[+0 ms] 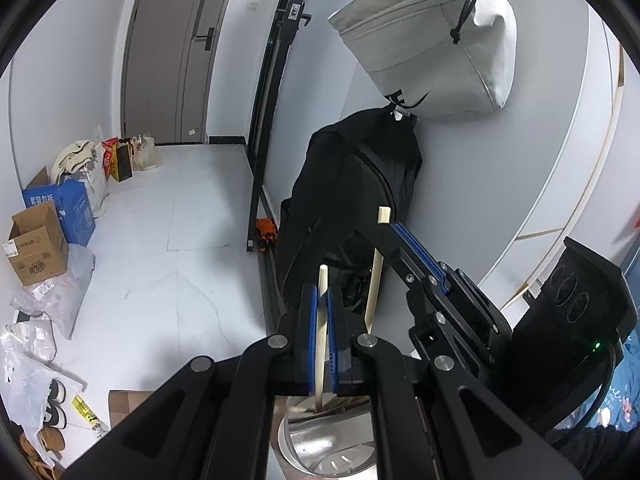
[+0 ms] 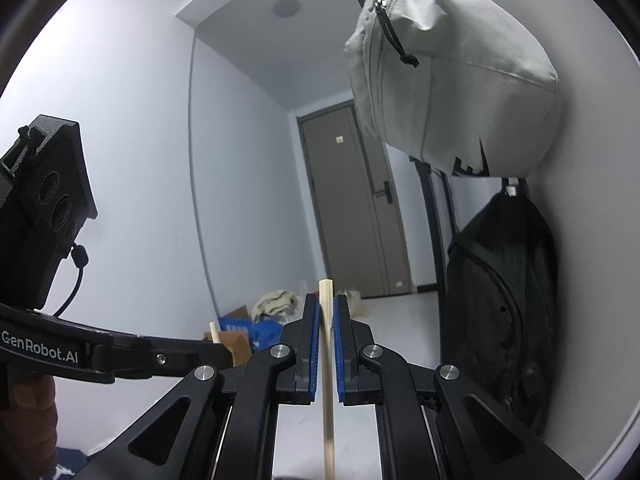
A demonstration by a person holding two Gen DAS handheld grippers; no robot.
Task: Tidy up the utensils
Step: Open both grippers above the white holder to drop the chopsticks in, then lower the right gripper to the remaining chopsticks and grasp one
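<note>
Nearest the left wrist lens: left gripper (image 1: 322, 312), matte black linkage with silver pivot bolts and blue ribbed pads, clamped on a pale wooden chopstick (image 1: 321, 336). Stick roughly upright, square-cut top above the fingertips, lower end reaching down to a shiny steel utensil holder (image 1: 320, 446) with slotted perforations in its base; contact with the holder not resolvable. Brown sticks dimly visible inside, behind the gripper body.

Just right of it: right gripper (image 1: 386, 222), same black-and-blue build, entering from the right, pinching a second chopstick (image 1: 374, 292) near its top. Second stick close beside the first, slightly tilted, lower end hidden behind the left gripper.

Right wrist view confirms: right gripper (image 2: 326, 320) pads closed on its chopstick (image 2: 327, 380), smooth, light, square in section. Left gripper (image 2: 218, 350) at left, white lettering "GenRobot.AI" on the black arm; first chopstick tip (image 2: 214, 330) poking above it.

Background: grey canvas bag (image 1: 432, 36) with black zip cord and black fabric backpack (image 1: 352, 208) hanging on white wall. Grey door (image 1: 172, 48). Blue carton (image 1: 66, 208) with white Chinese print, brown corrugated cardboard box (image 1: 36, 244), crinkled plastic bags on pale marbled floor tile.
</note>
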